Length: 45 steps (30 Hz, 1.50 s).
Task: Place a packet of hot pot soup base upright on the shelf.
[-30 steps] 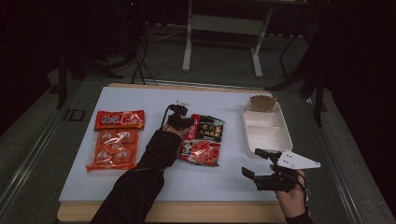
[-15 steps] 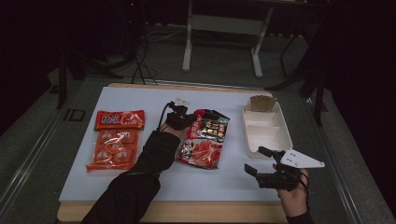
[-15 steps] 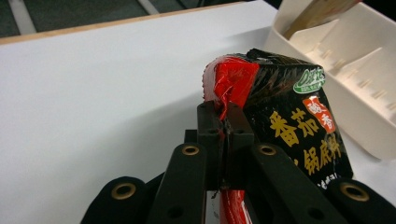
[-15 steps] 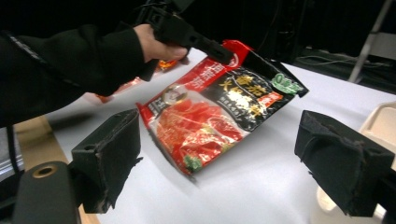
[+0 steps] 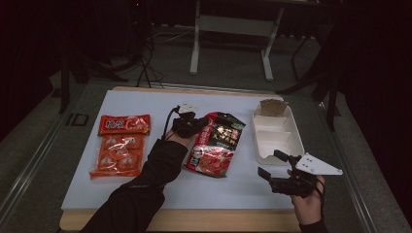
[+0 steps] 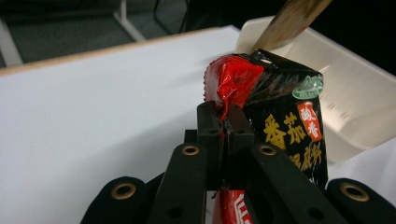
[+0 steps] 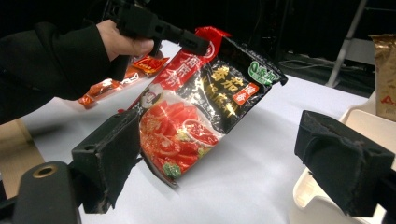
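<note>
Above the table, left tongs (image 5: pixel 197 125) pinch the tilted sauce packet (image 5: pixel 216 143).

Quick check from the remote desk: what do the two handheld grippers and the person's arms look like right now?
Both grippers are black with two blocky jaws. The left gripper has brass-coloured rivets on its linkage arms in its own view, and a black cable loops from it. The right gripper carries a pale grey three-cornered plate on top and has dark padded jaw faces. The left arm wears a black sleeve.

White table (image 5: pixel 145 102), orange snack packs (image 5: pixel 119 145), white tray (image 5: pixel 296 138)
</note>
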### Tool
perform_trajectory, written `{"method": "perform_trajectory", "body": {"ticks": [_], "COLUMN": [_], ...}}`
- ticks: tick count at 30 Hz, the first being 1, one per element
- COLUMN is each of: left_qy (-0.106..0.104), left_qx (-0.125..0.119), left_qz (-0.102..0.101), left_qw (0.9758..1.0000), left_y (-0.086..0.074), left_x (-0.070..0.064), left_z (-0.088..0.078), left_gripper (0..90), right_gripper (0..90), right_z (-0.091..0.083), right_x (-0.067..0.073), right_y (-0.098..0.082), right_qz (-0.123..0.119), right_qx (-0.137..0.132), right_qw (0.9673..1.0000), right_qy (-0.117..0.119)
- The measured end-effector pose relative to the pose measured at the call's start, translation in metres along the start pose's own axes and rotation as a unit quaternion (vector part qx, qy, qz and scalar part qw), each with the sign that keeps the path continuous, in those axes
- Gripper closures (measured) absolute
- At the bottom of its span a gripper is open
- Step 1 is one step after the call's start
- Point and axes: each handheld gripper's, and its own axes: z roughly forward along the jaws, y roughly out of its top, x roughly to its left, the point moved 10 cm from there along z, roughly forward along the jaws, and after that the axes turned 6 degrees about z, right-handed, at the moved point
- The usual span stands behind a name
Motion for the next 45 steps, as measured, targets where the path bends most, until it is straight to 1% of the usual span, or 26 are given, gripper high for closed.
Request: {"method": "perform_trajectory", "body": {"ticks": [6, 7, 11, 12, 15, 16, 17, 18, 19, 20, 24, 25, 28, 30, 31, 32, 33, 36, 37, 38, 39, 40, 42, 43, 44, 45], "left_qy": [-0.014, -0.019, -0.027, -0.037, -0.045, -0.059, -0.059, -0.071, -0.071, -0.080, -0.092, -0.112, -0.133, -0.135, -0.145, -0.146, -0.147, -0.156, -0.159, -0.157, -0.158, -0.164, -0.165, -0.171, -0.171, -0.172], "left_qx": [-0.029, -0.047, -0.057, -0.064, -0.066, -0.072, -0.072, -0.080, -0.080, -0.087, -0.097, -0.102, -0.111, -0.111, -0.116, -0.117, -0.122, -0.132, -0.133, -0.132, -0.133, -0.134, -0.134, -0.134, -0.137, -0.143], "left_qz": [0.015, 0.024, 0.018, 0.011, 0.002, -0.006, -0.006, -0.010, -0.010, -0.016, -0.025, -0.036, -0.048, -0.051, -0.058, -0.057, -0.056, -0.061, -0.061, -0.060, -0.064, -0.061, -0.057, -0.059, -0.062, -0.068], "left_qw": [0.9994, 0.9984, 0.9979, 0.9972, 0.9968, 0.9956, 0.9956, 0.9943, 0.9943, 0.9928, 0.9907, 0.9878, 0.9837, 0.9832, 0.9809, 0.9806, 0.9800, 0.9770, 0.9764, 0.9769, 0.9764, 0.9755, 0.9755, 0.9743, 0.9736, 0.9722], "left_y": [0.015, 0.025, 0.030, 0.032, 0.032, 0.031, 0.031, 0.030, 0.030, 0.029, 0.029, 0.028, 0.029, 0.030, 0.031, 0.032, 0.033, 0.036, 0.036, 0.036, 0.036, 0.037, 0.037, 0.038, 0.038, 0.039], "left_x": [-0.010, -0.013, -0.013, -0.013, -0.014, -0.016, -0.016, -0.020, -0.020, -0.023, -0.028, -0.033, -0.038, -0.040, -0.042, -0.043, -0.044, -0.047, -0.049, -0.050, -0.051, -0.053, -0.055, -0.058, -0.059, -0.059], "left_z": [-0.012, -0.023, -0.032, -0.037, -0.042, -0.047, -0.047, -0.051, -0.051, -0.056, -0.062, -0.068, -0.074, -0.075, -0.077, -0.077, -0.078, -0.080, -0.080, -0.079, -0.079, -0.080, -0.080, -0.079, -0.079, -0.080], "left_gripper": [88.3, 88.2, 88.2, 88.1, 88.1, 88.0, 88.0, 88.0, 88.0, 88.0, 88.0, 88.0, 87.9, 88.0, 88.0, 87.9, 87.9, 87.9, 87.8, 87.8, 87.9, 87.8, 87.8, 87.8, 87.8, 87.7], "right_gripper": [14.1, 13.5, 12.8, 10.6, 10.6, 10.6, 10.6, 10.6, 10.6, 10.6, 10.2, 10.1, 10.4, 11.8, 14.0, 24.0, 24.1, 35.4, 42.8, 44.2, 48.4, 47.9, 48.8, 50.9, 66.9, 69.1], "right_z": [-0.003, -0.005, -0.007, -0.006, -0.006, -0.005, -0.005, -0.004, -0.003, -0.002, 0.001, 0.003, 0.016, 0.021, 0.024, 0.031, 0.034, 0.045, 0.049, 0.050, 0.052, 0.054, 0.056, 0.056, 0.057, 0.056], "right_x": [0.002, 0.001, -0.002, -0.004, -0.003, -0.002, -0.002, 0.001, 0.003, 0.005, 0.006, 0.008, 0.007, 0.008, 0.007, 0.009, 0.010, 0.015, 0.017, 0.018, 0.018, 0.021, 0.021, 0.021, 0.020, 0.021], "right_y": [0.004, 0.006, 0.008, 0.009, 0.011, 0.013, 0.013, 0.016, 0.018, 0.020, 0.024, 0.027, 0.038, 0.040, 0.042, 0.045, 0.046, 0.050, 0.050, 0.052, 0.054, 0.056, 0.059, 0.061, 0.065, 0.067], "right_qz": [0.000, 0.002, 0.013, 0.015, 0.017, 0.021, 0.021, 0.019, 0.022, 0.026, 0.032, 0.042, 0.065, 0.061, 0.058, 0.059, 0.059, 0.051, 0.053, 0.053, 0.054, 0.058, 0.058, 0.055, 0.054, 0.056], "right_qx": [-0.005, -0.007, -0.005, 0.000, 0.002, 0.010, 0.010, 0.008, 0.007, 0.006, 0.001, -0.002, -0.005, -0.002, -0.001, 0.003, 0.004, 0.010, 0.016, 0.016, 0.015, 0.020, 0.016, 0.013, 0.012, 0.011], "right_qw": [1.0000, 1.0000, 0.9999, 0.9998, 0.9998, 0.9997, 0.9997, 0.9998, 0.9997, 0.9996, 0.9994, 0.9989, 0.9974, 0.9975, 0.9979, 0.9976, 0.9975, 0.9975, 0.9970, 0.9970, 0.9968, 0.9957, 0.9958, 0.9960, 0.9958, 0.9955], "right_qy": [0.000, 0.001, -0.002, -0.011, -0.010, -0.010, -0.010, -0.009, -0.002, 0.003, 0.008, 0.018, 0.030, 0.034, 0.028, 0.038, 0.040, 0.047, 0.055, 0.054, 0.056, 0.070, 0.069, 0.069, 0.072, 0.075]}}
